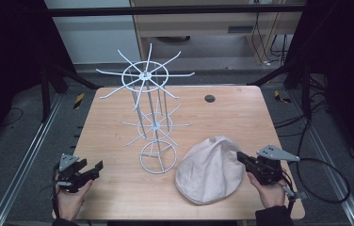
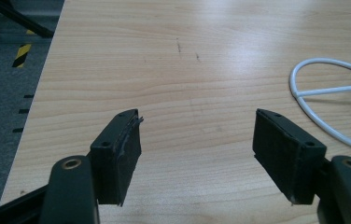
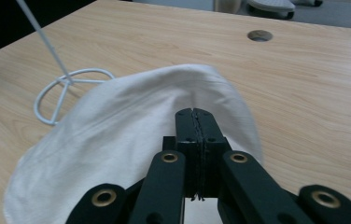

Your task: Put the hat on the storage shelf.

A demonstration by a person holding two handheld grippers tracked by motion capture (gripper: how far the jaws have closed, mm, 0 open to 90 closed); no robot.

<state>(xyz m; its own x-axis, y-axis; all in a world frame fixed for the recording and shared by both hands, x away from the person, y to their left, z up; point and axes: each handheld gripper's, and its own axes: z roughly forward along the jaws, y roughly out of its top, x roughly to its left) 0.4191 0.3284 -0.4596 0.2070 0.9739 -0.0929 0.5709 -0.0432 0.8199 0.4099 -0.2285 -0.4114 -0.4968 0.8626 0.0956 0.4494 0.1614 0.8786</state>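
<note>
From the high view I see a white cloth cap [image 1: 209, 170] lying soft and rumpled on the pale wood worktop [image 1: 114, 188], just right of the round base of a tall white wire rack [image 1: 152, 113] with spoked tiers. My right gripper [image 1: 242, 157] sits at the cap's right edge; my left gripper [image 1: 96, 167] rests well apart at the worktop's near left.

In the left gripper view, the jaws stand wide apart with bare wood grain between them, and the rack's base ring [image 2: 325, 100] curves in at the right.

In the right gripper view, the jaws are pressed fully together, pinching the cap's [image 3: 127, 126] edge, with fabric bunching around them. A round hole [image 3: 260, 35] shows in the worktop beyond.
</note>
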